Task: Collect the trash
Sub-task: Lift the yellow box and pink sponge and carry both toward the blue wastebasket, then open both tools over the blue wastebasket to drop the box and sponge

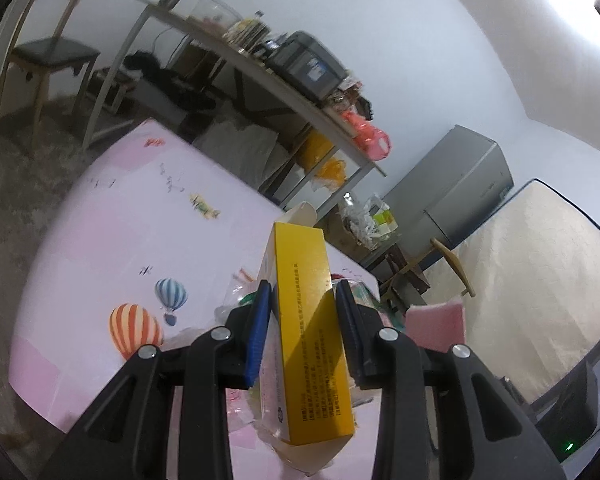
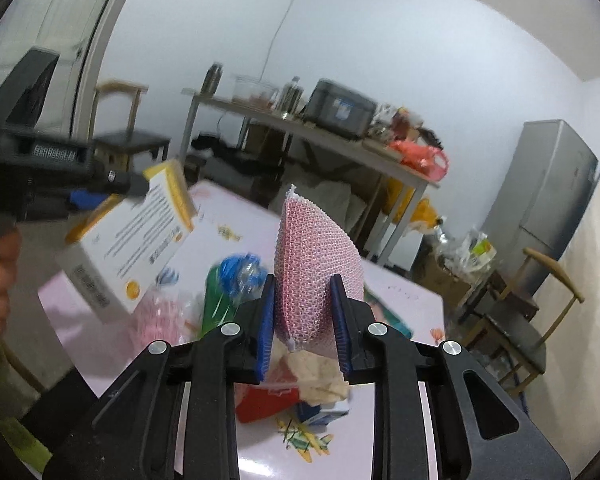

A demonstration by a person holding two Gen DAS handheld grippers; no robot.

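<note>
Grippers two (both loaded), left gripper one yellow box, right gripper one pink scourer

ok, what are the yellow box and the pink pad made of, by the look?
Yellow box: thin printed cardboard, slight gloss; sharp folded edges and an open end flap. Pink pad: knitted synthetic mesh, probably over sponge; bumpy net texture, and it bows between the jaws.

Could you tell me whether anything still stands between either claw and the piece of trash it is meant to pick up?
No. The left claw already grips the yellow box, and the right claw grips the pink mesh scrubber.
</note>
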